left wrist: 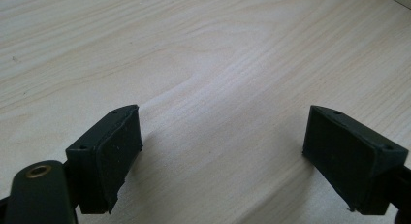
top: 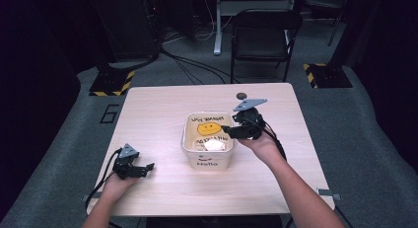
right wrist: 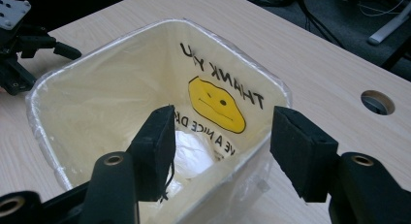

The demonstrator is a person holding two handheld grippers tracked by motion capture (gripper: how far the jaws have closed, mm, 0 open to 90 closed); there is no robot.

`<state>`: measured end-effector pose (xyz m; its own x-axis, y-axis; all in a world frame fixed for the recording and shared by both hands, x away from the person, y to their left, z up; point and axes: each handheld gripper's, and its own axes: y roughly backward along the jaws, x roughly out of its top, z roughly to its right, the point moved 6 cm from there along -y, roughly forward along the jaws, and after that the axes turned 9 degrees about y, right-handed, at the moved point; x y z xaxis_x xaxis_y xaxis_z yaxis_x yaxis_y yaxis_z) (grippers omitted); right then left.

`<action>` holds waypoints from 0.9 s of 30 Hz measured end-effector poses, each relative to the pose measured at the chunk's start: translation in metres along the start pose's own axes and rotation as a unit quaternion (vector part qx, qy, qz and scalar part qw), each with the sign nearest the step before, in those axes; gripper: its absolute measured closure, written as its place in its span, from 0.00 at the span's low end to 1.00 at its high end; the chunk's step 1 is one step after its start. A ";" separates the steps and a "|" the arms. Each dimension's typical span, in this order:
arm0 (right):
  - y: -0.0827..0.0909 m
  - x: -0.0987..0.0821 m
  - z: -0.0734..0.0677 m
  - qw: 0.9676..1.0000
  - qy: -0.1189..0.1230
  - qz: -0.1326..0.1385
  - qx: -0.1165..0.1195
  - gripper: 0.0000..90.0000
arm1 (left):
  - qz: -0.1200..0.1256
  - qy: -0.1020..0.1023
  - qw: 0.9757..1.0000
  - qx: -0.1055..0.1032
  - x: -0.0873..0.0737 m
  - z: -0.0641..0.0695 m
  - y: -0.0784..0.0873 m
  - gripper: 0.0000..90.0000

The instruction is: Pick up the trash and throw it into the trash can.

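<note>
From above, your right gripper (top: 227,131) hovers at the right rim of the bag-lined bin (top: 207,161) mid-table, a crumpled white wad (top: 214,145) lying inside; your left gripper (top: 148,167) rests near left, well apart. Along the left one, the jaws gape over bare table (left wrist: 218,64). Along the right, the jaws stand parted astride the rim, gripping nothing; I'd judge the drop done, so lift clear without snagging the liner (right wrist: 145,83).

Both forearms are bare, no sleeves showing. Each hand carries a black plastic two-jaw gripper: the left gripper (top: 148,167) and right gripper (top: 226,129) each bear a grey three-cornered plate, brass-ringed screw holes, textured rubber pads and a trailing black cable.
</note>
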<state>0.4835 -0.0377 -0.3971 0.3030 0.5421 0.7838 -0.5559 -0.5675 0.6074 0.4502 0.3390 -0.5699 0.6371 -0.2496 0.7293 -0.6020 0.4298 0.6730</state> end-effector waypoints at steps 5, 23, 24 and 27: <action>0.008 -0.006 0.006 1.000 -0.003 0.002 -0.008 0.46 | 0.000 0.001 1.000 -0.001 0.000 0.000 0.000 0.15; 0.028 -0.031 0.026 0.999 -0.021 0.008 -0.040 0.45 | -0.001 0.001 1.000 -0.001 0.000 0.000 0.000 0.15; 0.029 -0.032 0.027 0.999 -0.022 0.008 -0.042 0.45 | 0.000 0.001 1.000 -0.001 0.000 0.000 0.000 0.15; 0.032 -0.036 0.030 0.998 -0.029 0.010 -0.046 0.45 | -0.001 0.000 1.000 -0.001 0.000 0.000 0.000 0.15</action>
<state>0.4779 -0.0939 -0.4025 0.3331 0.4931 0.8037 -0.6305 -0.5173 0.5787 0.4504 0.3389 -0.5700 0.6383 -0.2494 0.7282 -0.6002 0.4310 0.6738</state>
